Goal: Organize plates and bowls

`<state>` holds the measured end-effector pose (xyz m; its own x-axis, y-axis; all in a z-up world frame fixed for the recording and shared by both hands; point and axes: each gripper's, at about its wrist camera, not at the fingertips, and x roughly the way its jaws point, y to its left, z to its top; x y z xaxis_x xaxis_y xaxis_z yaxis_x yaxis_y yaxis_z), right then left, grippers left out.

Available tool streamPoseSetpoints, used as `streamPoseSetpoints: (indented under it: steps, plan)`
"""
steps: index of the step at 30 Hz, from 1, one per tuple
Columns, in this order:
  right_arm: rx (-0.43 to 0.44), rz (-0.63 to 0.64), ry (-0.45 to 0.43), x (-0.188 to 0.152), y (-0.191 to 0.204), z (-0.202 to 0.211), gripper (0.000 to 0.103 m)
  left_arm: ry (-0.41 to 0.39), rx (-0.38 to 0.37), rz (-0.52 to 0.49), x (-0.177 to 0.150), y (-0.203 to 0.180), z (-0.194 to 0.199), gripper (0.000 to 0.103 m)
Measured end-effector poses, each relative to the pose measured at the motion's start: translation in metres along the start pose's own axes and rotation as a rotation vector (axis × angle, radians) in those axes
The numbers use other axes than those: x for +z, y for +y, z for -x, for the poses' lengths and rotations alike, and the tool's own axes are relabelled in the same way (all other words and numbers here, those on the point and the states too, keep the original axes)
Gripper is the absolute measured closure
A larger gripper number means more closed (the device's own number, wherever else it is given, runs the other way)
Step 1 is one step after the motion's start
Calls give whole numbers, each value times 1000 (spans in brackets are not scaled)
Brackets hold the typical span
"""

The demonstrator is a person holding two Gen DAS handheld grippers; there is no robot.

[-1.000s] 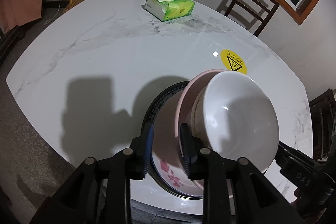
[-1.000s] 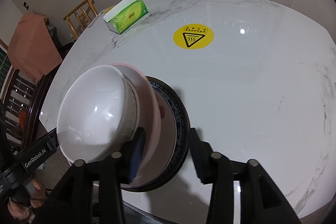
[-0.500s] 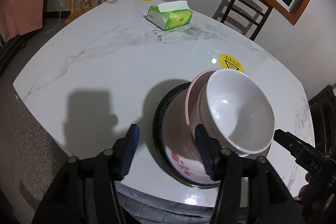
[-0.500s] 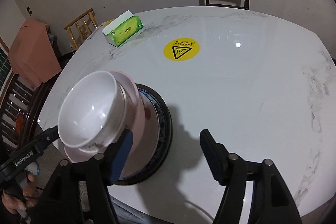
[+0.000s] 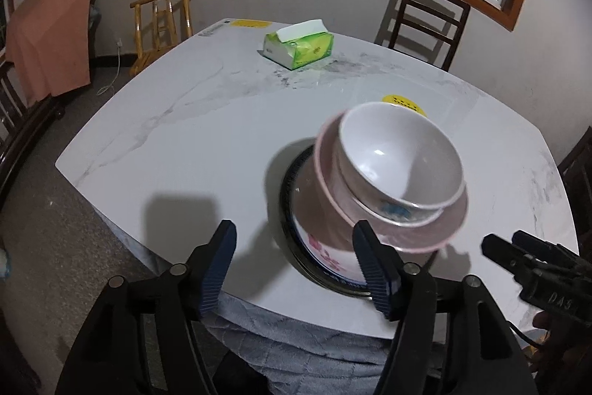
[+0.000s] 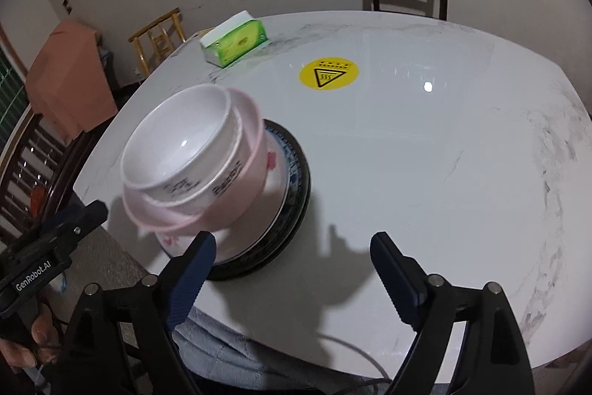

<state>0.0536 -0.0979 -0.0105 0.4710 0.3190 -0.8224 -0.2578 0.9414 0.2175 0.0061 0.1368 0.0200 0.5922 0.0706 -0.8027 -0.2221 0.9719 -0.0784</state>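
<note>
Bowls and plates stacked near table edge | left gripper and right gripper let go since a second ago, jaws opening, nothing between | stacking looks done to me

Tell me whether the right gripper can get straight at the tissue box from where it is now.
Probably yes. The right gripper, jaws opening with nothing between them, has bare marble table ahead. The tissue box sits at the far edge, and the stack of bowls and plates stands left of that path.
</note>
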Motion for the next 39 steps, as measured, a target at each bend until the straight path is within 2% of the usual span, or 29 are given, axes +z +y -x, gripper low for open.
streamPoseSetpoints:
  steps: [5,15,39]
  plan:
    - [-26,68,-30,-15,12,10,15,5,-14,-26,-8,-15,2,35]
    - [-24,97,-47,-34,18,13,15,26,-24,-71,-21,-42,3,31]
    - [-33,90,-41,-38,18,14,15,33,-21,-88,-24,-50,2,30]
